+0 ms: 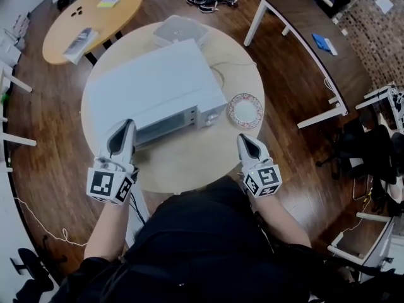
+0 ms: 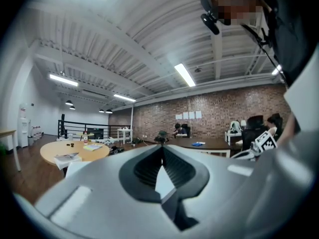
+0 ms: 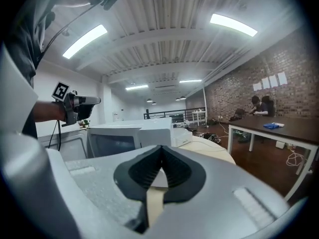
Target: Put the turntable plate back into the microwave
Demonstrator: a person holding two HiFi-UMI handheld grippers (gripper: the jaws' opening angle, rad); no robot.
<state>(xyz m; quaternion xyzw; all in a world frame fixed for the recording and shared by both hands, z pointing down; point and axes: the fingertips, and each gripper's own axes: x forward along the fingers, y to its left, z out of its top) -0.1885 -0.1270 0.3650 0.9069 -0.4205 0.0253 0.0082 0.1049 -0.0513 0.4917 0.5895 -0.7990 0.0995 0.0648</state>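
Standing over a round pale table [image 1: 189,160], the person holds two grippers, one in each hand, both low at the near edge. The left gripper [image 1: 130,122] has its jaws pressed together with nothing between them, and its tip sits just in front of the left end of the microwave's face. The right gripper [image 1: 243,137] is likewise closed tight and empty, near the table's front right and apart from everything on it.

One white microwave [image 1: 154,87] stands in the middle of the table, its door closed. The right gripper view shows the door's dark window from the side. One turntable plate [image 1: 245,110], round with a patterned rim, lies flat on the tabletop just beside the microwave's right end, outside the oven and untouched by either gripper.

Beyond are two more tables: one round wooden table [image 1: 95,17] with a few papers on it, and one long dark table [image 1: 315,36].
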